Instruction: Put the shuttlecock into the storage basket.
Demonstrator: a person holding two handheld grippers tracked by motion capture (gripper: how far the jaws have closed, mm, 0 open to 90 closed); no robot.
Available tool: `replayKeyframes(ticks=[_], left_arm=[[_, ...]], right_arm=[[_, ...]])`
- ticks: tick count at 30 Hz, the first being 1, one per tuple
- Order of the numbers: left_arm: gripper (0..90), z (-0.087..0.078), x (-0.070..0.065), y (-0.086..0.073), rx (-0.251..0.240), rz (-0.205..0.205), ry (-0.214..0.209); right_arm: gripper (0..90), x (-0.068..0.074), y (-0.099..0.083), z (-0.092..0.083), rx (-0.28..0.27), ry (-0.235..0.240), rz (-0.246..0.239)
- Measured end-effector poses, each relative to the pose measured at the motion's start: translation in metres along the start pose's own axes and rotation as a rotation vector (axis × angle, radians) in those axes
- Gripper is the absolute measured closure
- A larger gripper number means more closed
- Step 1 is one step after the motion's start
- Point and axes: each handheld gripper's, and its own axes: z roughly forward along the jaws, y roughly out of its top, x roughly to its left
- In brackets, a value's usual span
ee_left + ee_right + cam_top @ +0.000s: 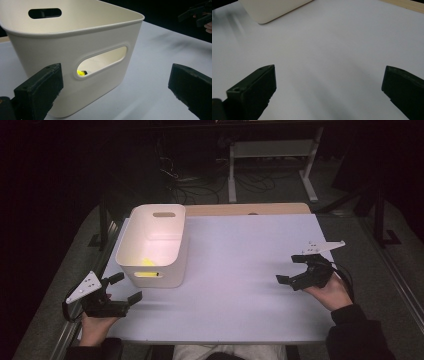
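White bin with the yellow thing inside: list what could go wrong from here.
1. The white bin looks light and stands free on the table; the open left gripper is close to its near wall and could nudge or tip it.
2. The yellow object lies low at the bottom, glimpsed through the handle slot; reaching in from above may be partly blind.
3. The open right gripper is well away, probably too far to steady the bin quickly.

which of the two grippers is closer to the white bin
The left gripper: it sits just off the white bin's near corner, while the right gripper is far across the sheet. Both have open jaws.
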Motion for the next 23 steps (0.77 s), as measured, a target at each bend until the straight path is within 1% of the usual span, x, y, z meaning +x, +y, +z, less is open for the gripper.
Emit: replayKeyframes(ticks=[7, 8, 12, 19, 23], left_arm=[[0.0, 0.0, 0.0, 0.0, 0.002, 0.001, 0.001], [0.0, 0.0, 0.0, 0.0, 0.002, 0.003, 0.001], [0.0, 0.0, 0.0, 0.0, 0.003, 0.003, 0.002], [0.0, 0.001, 0.0, 0.0, 0.004, 0.003, 0.002], [0.0, 0.001, 0.0, 0.0, 0.002, 0.001, 0.001]], right_arm=[[0.0, -0.002, -0.014, -0.005, -0.006, -0.017, 0.009], [0.0, -0.002, -0.019, -0.006, -0.009, -0.032, 0.008], [0.0, -0.004, -0.028, -0.009, -0.013, -0.047, 0.008], [0.0, -0.006, -0.044, -0.017, -0.022, -0.058, 0.031], [0.0, -0.007, -0.05, -0.018, -0.021, -0.061, 0.041]])
